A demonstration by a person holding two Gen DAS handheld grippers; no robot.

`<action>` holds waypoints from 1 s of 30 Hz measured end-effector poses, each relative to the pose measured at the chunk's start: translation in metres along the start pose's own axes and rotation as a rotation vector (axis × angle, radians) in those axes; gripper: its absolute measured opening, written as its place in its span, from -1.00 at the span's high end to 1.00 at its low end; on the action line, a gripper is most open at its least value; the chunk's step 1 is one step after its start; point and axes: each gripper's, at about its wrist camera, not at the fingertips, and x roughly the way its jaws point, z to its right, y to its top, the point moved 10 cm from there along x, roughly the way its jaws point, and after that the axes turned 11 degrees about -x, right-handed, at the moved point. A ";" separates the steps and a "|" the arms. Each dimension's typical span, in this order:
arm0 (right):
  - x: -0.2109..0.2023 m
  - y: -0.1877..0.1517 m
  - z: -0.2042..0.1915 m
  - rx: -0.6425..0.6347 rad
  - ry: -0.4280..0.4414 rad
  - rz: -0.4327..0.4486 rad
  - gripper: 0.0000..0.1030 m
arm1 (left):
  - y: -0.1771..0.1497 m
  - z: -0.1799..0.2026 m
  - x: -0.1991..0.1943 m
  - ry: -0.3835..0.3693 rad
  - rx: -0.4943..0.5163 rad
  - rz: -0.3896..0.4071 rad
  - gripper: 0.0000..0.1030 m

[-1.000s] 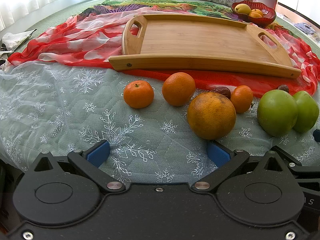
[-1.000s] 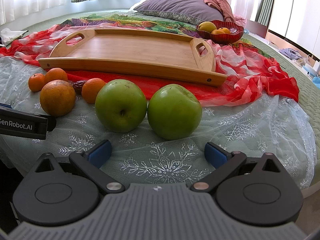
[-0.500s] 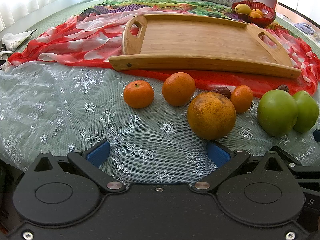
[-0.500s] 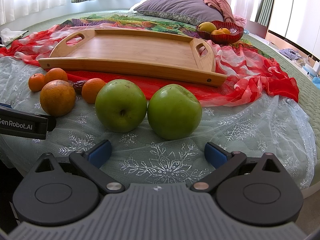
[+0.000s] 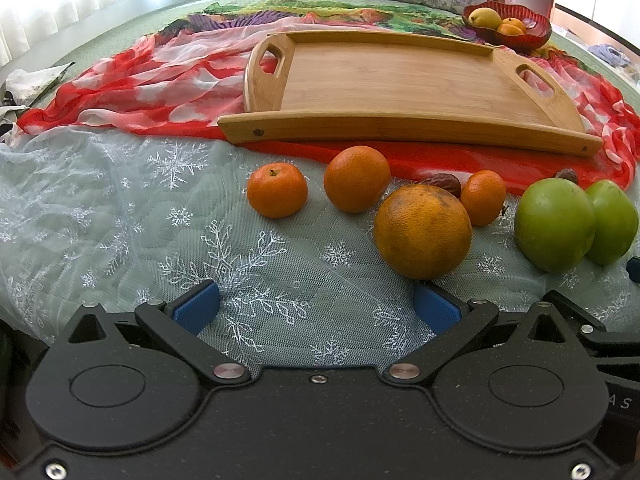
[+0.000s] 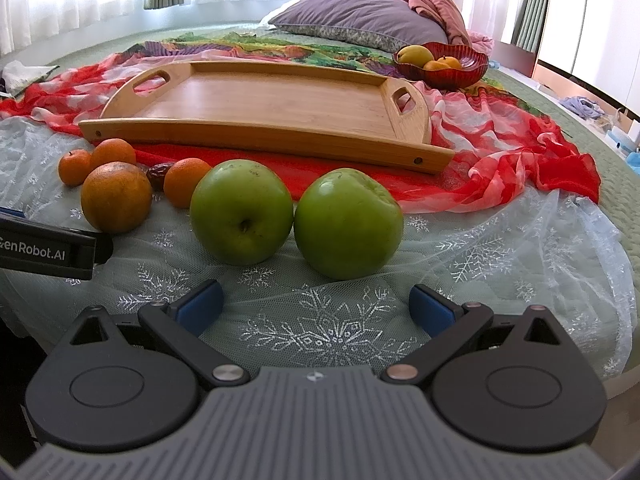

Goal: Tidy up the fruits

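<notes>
A row of fruit lies on the lace-covered bed in front of an empty wooden tray (image 5: pixel 400 80) (image 6: pixel 272 108). In the left wrist view: a small mandarin (image 5: pixel 277 189), an orange (image 5: pixel 357 179), a big orange (image 5: pixel 423 231), another mandarin (image 5: pixel 482 197), a brown date (image 5: pixel 443 182) and two green apples (image 5: pixel 554 225). My left gripper (image 5: pixel 316 306) is open and empty, just short of the big orange. My right gripper (image 6: pixel 316 306) is open and empty, just short of the two apples (image 6: pixel 241 212) (image 6: pixel 347 223).
A red bowl (image 5: pixel 536 28) (image 6: pixel 468 70) with yellow and orange fruit stands behind the tray's right end. A red and white scarf (image 5: pixel 160 80) lies under the tray. A purple pillow (image 6: pixel 360 16) lies at the back. The left gripper's body (image 6: pixel 48 252) shows at the right wrist view's left edge.
</notes>
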 end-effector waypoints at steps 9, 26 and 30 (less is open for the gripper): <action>-0.007 0.002 0.003 0.010 0.010 0.053 -1.00 | 0.000 0.002 -0.011 -0.015 0.006 0.027 -1.00; -0.032 0.019 0.028 -0.079 0.010 0.173 -0.19 | 0.008 0.047 -0.047 -0.153 0.101 0.185 -0.11; -0.028 0.020 0.027 -0.121 0.034 0.175 -0.26 | 0.013 0.047 -0.046 -0.179 0.062 0.208 -0.09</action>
